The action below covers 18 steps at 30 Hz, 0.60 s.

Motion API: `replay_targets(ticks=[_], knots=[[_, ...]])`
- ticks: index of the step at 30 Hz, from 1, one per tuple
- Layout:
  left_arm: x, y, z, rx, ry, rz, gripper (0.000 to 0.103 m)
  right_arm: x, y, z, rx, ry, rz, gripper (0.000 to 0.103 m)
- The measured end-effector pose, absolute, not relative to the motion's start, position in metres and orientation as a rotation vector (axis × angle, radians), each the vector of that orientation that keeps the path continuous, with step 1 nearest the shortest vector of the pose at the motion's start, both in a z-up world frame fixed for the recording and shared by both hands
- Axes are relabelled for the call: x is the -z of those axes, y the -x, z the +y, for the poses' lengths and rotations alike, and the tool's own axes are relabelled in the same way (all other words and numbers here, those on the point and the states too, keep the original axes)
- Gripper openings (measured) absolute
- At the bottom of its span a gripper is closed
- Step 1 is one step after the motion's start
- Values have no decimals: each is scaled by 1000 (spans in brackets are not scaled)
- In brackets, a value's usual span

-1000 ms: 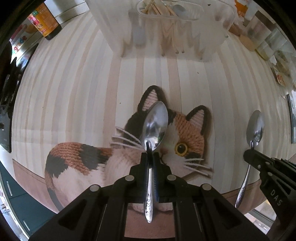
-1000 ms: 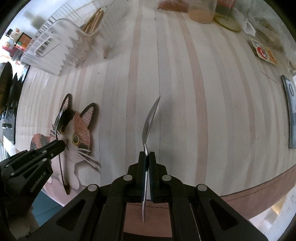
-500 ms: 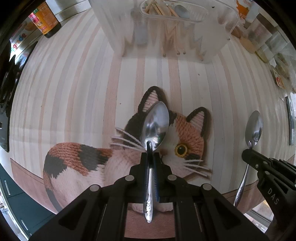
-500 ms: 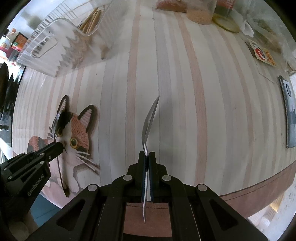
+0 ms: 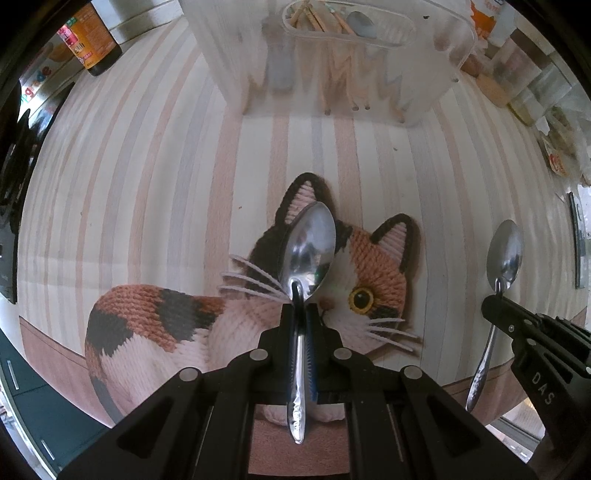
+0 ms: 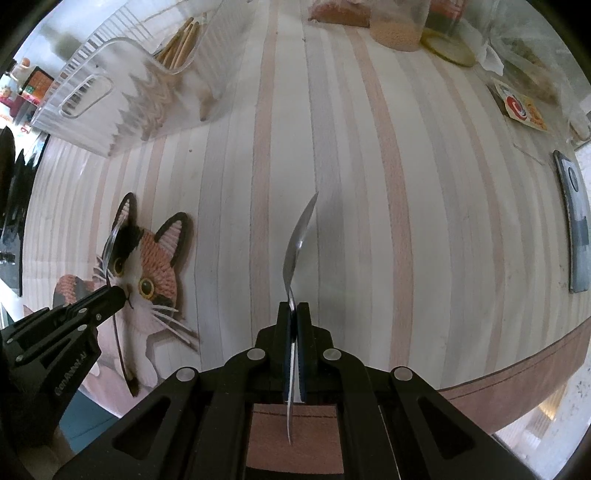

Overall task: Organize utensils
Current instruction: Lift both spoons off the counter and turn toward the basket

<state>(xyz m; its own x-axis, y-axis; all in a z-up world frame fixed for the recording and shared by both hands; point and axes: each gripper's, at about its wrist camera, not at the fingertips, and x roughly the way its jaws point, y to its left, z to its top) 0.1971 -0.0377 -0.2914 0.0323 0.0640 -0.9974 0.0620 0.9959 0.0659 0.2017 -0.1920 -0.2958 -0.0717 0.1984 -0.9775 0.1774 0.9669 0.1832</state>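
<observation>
**Two tools, two spoons, both held above the counter**

Left tool [image 5: 302,314] at lower centre of its own view, pointing straight down, jaws clamped on the neck of the left spoon [image 5: 308,245]. Bowl facing the camera, shiny and reflective; patterned handle end trailing back between the black fingers. Directly below, a knitted calico cat mat [image 5: 177,325] on the striped counter [image 5: 129,177].

Right tool [image 6: 294,314] at lower centre of its view, aimed steeply down, jaws squeezed on the right spoon [image 6: 301,236], seen edge-on as a thin curved sliver over bare stripes. Same tool visible at the right edge of the left view, gripping its spoon just under the bowl.

Count: two tools, two spoons, one cat mat, one clear plastic organizer [image 5: 332,55] at top centre of the left view, upper left in the right view, holding wooden chopsticks [image 6: 181,40] and one more utensil, blurred. Brown bottle [image 5: 92,40] upper left; jars [image 6: 397,26] along the top of the right view.
</observation>
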Motion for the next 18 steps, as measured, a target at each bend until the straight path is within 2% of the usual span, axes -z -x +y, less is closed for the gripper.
replay_targets(ticks=[6,18], knots=[[273,-196,-33,-5,-104,1506,1,290,-199,-196,-28,-323,1633,3],[218,-200,-10,-16,-40,1410,1,241,-210,-201,-85,-370,1524,2]])
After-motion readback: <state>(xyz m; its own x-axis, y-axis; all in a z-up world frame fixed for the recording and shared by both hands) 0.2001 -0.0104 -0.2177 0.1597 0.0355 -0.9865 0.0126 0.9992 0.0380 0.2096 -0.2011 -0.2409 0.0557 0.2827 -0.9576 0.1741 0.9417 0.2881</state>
